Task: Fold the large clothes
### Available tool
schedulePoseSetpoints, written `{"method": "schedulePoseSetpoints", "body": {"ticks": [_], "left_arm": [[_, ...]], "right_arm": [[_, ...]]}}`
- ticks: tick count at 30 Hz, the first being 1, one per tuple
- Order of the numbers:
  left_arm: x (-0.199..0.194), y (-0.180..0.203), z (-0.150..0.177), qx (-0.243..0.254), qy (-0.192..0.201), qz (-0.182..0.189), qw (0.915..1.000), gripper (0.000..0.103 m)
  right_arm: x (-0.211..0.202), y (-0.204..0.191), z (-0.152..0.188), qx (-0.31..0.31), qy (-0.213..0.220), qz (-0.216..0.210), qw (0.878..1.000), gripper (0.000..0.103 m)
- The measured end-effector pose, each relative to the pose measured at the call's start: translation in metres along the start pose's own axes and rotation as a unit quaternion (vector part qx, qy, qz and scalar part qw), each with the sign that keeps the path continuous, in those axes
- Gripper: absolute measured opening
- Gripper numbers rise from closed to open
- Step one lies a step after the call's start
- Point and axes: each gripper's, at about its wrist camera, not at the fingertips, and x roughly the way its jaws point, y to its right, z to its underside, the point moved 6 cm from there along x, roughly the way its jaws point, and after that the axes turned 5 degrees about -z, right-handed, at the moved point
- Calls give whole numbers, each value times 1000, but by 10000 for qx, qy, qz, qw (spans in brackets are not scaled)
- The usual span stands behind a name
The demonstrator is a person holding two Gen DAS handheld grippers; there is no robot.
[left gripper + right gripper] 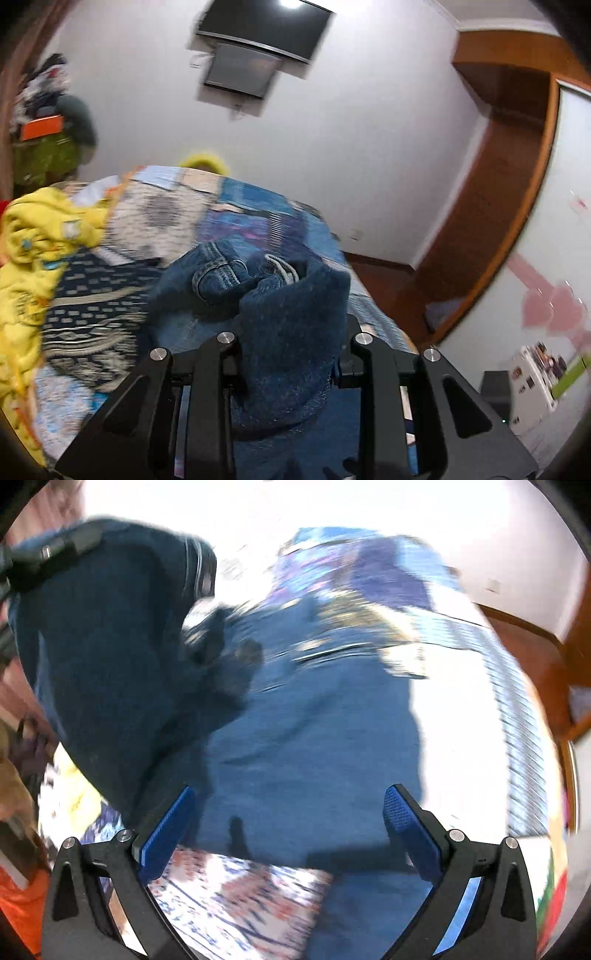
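Jeans [280,332] bunched inside clenched left tool [288,373]; right tool [288,834] spread, empty, above denim.

You had a yellow garment [33,236] bunched on the patterned bedspread [155,218], a dark television [264,29] on the white wall [369,129], and an orange box [40,127] beside green cloth [48,158].

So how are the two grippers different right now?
The left gripper is shut on the blue jeans, with cloth bunched between its fingers; the right gripper is open and holds nothing. The left one lifts its part of the jeans off the bed, while the right one hovers over the part of the jeans lying flat. The right's blue pads show; the left's are hidden by cloth. Both have black frames and point at the same jeans.
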Motion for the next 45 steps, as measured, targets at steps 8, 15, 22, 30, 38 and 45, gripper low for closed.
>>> {"method": "schedulePoseSetpoints", "body": {"ticks": [8,15,22,30,38,45], "left_arm": [[54,104,78,1217,-943,416,9872,27],[70,123,158,1899,-2045,602,9584,27],[59,137,166,2155,-2193,576,9498,52],[16,117,138,2194,-2006,181,9546,84],[-22,28,84,1943,-1202,-975,9687,100],[-7,-36,94,1427,-1627,-1395,9663,100]], "right_arm": [[-51,79,26,1164,465,251,9918,102],[-66,127,60,1448,296,662,9868,102],[-84,153,92,1650,99,1027,9809,102],[-102,134,72,1259,423,939,9867,102],[-86,79,39,880,624,396,9934,102],[-47,28,14,187,455,196,9986,102]]}}
